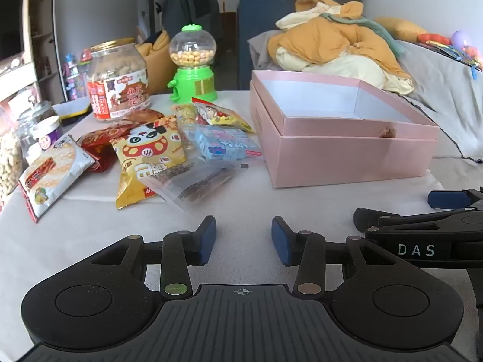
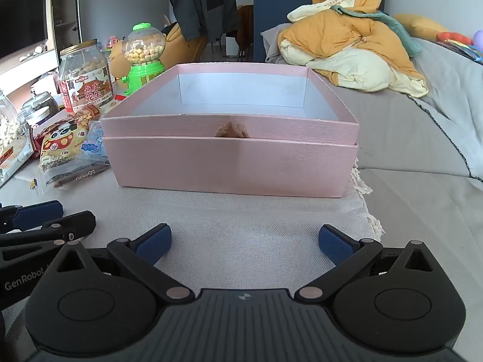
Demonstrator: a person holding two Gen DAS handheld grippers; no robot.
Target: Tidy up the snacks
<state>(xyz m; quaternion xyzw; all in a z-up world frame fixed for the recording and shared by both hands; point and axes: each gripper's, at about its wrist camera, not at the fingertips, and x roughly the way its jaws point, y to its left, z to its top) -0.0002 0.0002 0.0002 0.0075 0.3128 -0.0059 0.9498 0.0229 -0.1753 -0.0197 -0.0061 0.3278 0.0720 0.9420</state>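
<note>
Your left gripper (image 1: 244, 239) and right gripper (image 2: 245, 242) both gaped over bare tablecloth (image 2: 241, 211); at twelve o'clock the pink box (image 2: 229, 163) sat uncovered, snack packets (image 1: 145, 150) at ten.

Lying over the table: a pale woven cloth (image 1: 241, 199). Sitting on it: a pink box (image 1: 341, 157), a peanut jar (image 1: 117, 81), a green candy dispenser (image 1: 193, 66) and loose snack packets (image 1: 151, 154), bunching left of the box.
</note>
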